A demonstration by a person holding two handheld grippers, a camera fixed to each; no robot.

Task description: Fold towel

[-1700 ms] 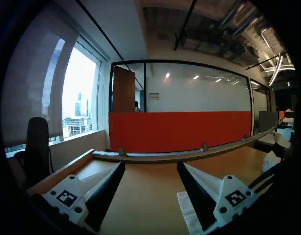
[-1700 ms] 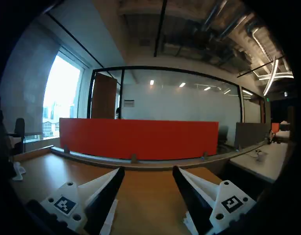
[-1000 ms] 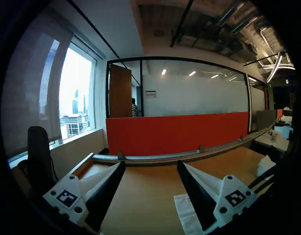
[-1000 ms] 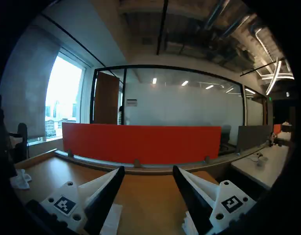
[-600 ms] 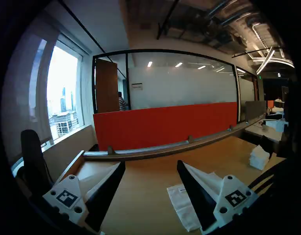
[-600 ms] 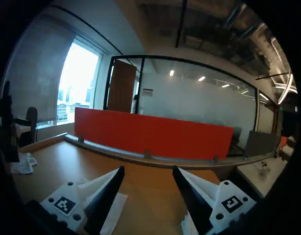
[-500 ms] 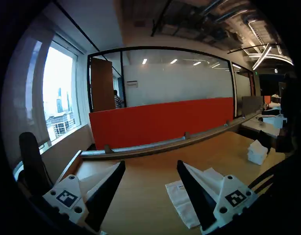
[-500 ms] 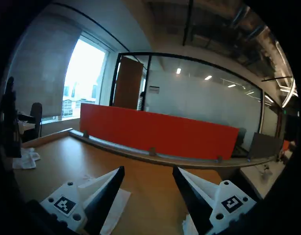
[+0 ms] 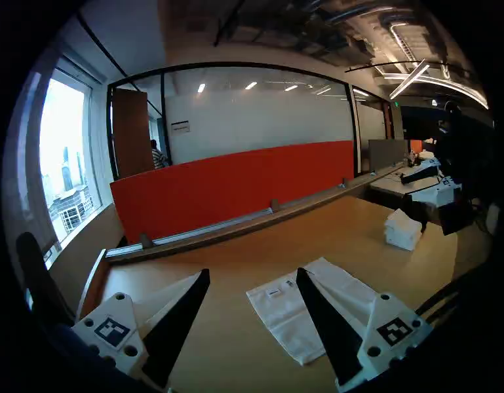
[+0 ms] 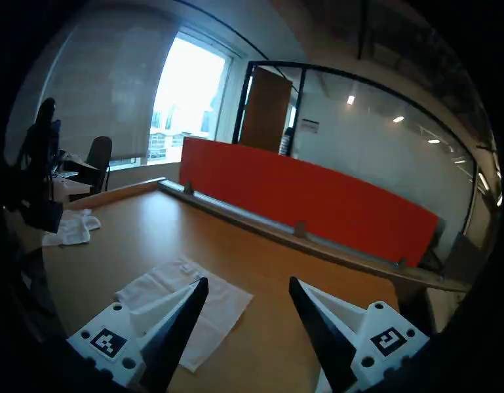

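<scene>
A white towel [image 9: 284, 308] lies flat on the wooden desk [image 9: 252, 252], with a small label near its far edge. In the left gripper view my left gripper [image 9: 252, 271] hovers open and empty just above the desk, and its right finger [image 9: 324, 321] covers part of the towel. In the right gripper view the same towel [image 10: 166, 281] lies under and beyond the left finger [image 10: 176, 321] of my right gripper [image 10: 248, 280], which is also open and empty. The right gripper [image 9: 435, 190] also appears far off at the right of the left gripper view.
A small stack of folded white cloth [image 9: 404, 229] sits at the desk's right side. A crumpled white cloth [image 10: 71, 229] lies at its left side. An orange partition [image 9: 238, 177] on a metal rail closes the far edge. Office chairs [image 10: 97, 154] stand by the window.
Both views have tipped downward. The left view has swung right and the right view left, so the flat towel now shows much more fully. Both grippers have stayed open.
</scene>
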